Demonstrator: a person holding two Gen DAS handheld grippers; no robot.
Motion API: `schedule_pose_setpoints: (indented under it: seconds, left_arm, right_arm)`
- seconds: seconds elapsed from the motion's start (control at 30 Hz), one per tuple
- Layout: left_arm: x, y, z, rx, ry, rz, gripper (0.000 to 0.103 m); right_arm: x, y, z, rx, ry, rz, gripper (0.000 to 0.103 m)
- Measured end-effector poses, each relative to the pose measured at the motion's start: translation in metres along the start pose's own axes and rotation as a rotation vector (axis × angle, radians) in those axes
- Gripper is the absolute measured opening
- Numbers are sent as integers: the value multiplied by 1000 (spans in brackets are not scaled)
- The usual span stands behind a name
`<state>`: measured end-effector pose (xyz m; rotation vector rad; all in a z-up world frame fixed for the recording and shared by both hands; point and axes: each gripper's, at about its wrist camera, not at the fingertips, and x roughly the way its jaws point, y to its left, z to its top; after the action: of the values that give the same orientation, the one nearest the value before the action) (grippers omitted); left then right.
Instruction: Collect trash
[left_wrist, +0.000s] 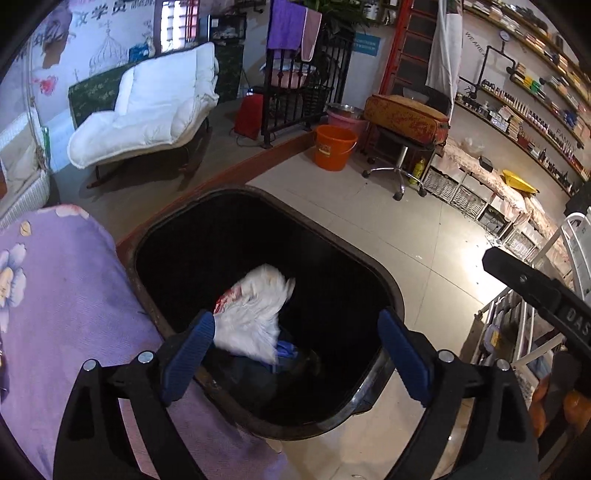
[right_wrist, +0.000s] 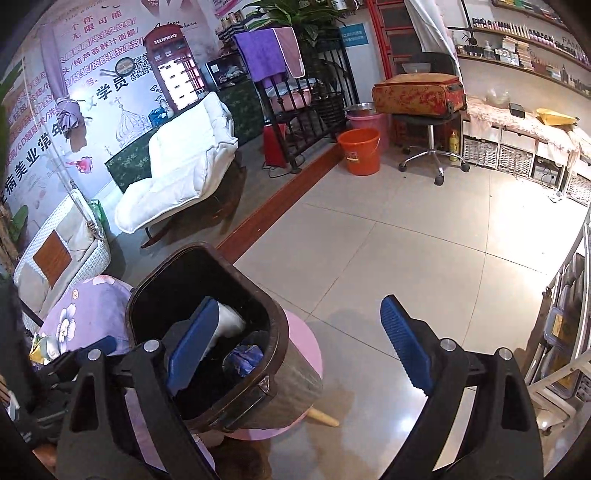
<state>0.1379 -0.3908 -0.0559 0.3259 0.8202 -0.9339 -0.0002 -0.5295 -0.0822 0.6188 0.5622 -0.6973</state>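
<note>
A dark brown trash bin (left_wrist: 373, 273) stands on a pink stool (right_wrist: 303, 347) beside a purple flowered cover (left_wrist: 62, 302). Inside the bin lie a white crumpled plastic bag (left_wrist: 255, 314) and a blue wad (left_wrist: 284, 350). My left gripper (left_wrist: 295, 332) is open and empty, right above the bin's mouth. In the right wrist view the bin (right_wrist: 273, 332) sits at lower left with the white bag (right_wrist: 231, 323) and the blue wad (right_wrist: 245, 358) in it. My right gripper (right_wrist: 299, 325) is open and empty, over the bin's right edge and the floor.
An orange bucket (left_wrist: 334, 147) and a wheeled stool carrying a red suitcase (left_wrist: 406, 114) stand across the tiled floor. A white cushioned rocking chair (left_wrist: 155, 110) is at the back left. A white rack (left_wrist: 517, 332) is at the right. Shelves line the far wall.
</note>
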Motion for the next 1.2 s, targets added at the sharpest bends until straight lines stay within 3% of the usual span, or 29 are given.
schedule_pose_setpoints:
  seconds: [0.2,0.43,0.8,1.0,1.2]
  left_arm:
    - [-25,2,-11,12,-71,4,94]
    - [-58,11,-29,24,-131,69,96]
    - [-112,78,-72,-170,-197,108,97]
    - [-138,121,-99,-257,-178,228,97]
    - [-172,175,-147,-317,-156,390,97]
  right_arm:
    - [-2,14,-5,-40,-4,-1,92]
    - [-4,39,-11,-125,-17,30,93]
    - [-11,106,-32,-284,-1,130,93]
    - [-14,164,-55,-408,44,241,94]
    - [-22,233,-85,-562,90,377,94]
